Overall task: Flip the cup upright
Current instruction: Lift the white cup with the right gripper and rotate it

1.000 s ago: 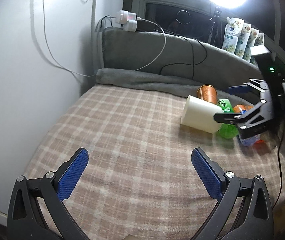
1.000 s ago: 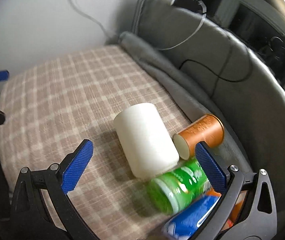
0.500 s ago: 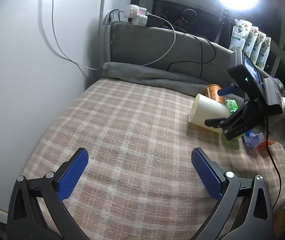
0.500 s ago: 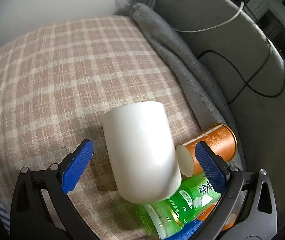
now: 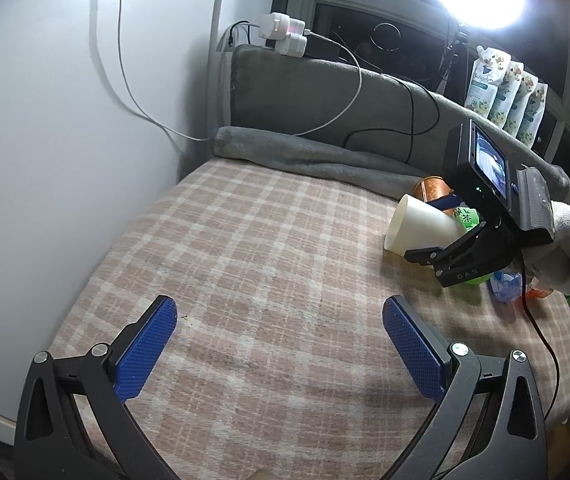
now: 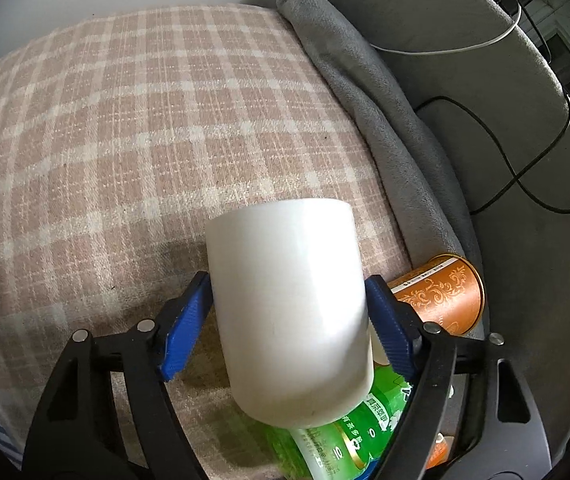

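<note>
Having closed since a second ago, right gripper (image 6: 287,316) pinching white cup (image 6: 289,300) lying tilted, needing slow wrist-roll away from green can (image 6: 337,432) at six o'clock; left gripper (image 5: 281,344) idling wide, empty.

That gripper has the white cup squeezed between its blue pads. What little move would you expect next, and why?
Probably a small lift, then a turn upright. The right gripper is shut on the white cup, which lies on its side against a green bottle and orange can.
</note>
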`<state>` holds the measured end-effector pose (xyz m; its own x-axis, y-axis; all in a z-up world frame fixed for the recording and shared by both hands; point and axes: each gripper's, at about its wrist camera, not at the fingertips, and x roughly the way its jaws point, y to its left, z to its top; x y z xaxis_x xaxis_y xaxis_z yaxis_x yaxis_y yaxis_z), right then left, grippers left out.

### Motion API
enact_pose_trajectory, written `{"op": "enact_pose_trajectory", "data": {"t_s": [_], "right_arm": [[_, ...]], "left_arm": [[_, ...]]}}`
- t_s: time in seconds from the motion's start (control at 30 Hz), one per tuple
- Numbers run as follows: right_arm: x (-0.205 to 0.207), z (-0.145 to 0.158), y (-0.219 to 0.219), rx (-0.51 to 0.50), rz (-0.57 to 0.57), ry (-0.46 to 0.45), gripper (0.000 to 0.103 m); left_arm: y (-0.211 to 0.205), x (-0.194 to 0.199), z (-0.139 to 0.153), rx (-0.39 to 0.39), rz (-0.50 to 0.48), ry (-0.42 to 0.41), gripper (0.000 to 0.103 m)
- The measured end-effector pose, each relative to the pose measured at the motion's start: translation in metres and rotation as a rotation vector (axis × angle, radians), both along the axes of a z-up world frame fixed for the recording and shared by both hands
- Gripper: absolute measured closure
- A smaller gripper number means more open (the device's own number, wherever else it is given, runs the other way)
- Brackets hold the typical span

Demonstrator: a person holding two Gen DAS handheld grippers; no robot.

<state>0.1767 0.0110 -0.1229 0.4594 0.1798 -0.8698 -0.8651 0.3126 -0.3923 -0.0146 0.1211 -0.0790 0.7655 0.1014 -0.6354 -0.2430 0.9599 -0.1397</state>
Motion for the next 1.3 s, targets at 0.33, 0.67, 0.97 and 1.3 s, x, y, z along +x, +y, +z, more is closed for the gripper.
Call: {"op": "enact_pose_trajectory", "data": {"t_s": [0.33, 0.67, 0.97, 1.3], "right_arm": [[-0.003, 0.024, -0.009, 0.148, -0.045, -0.008, 0.025], [-0.023, 0.059, -0.029, 0.363, -0.099, 0.028, 0.026], [-0.060, 0.090, -0.074, 0.520, -0.142, 0.134, 0.026], [-0.104, 0.075, -0.149, 0.655, -0.270, 0.461, 0.026]], "left_arm": [[-0.002, -0.003, 0.002, 0.009, -0.002, -0.010, 0.001], [-0.011, -0.008, 0.010, 0.025, -0.010, -0.025, 0.001], [-0.025, -0.015, 0.018, 0.045, -0.036, -0.048, 0.001], [-0.047, -0.025, 0.021, 0.051, -0.094, -0.059, 0.001]]}}
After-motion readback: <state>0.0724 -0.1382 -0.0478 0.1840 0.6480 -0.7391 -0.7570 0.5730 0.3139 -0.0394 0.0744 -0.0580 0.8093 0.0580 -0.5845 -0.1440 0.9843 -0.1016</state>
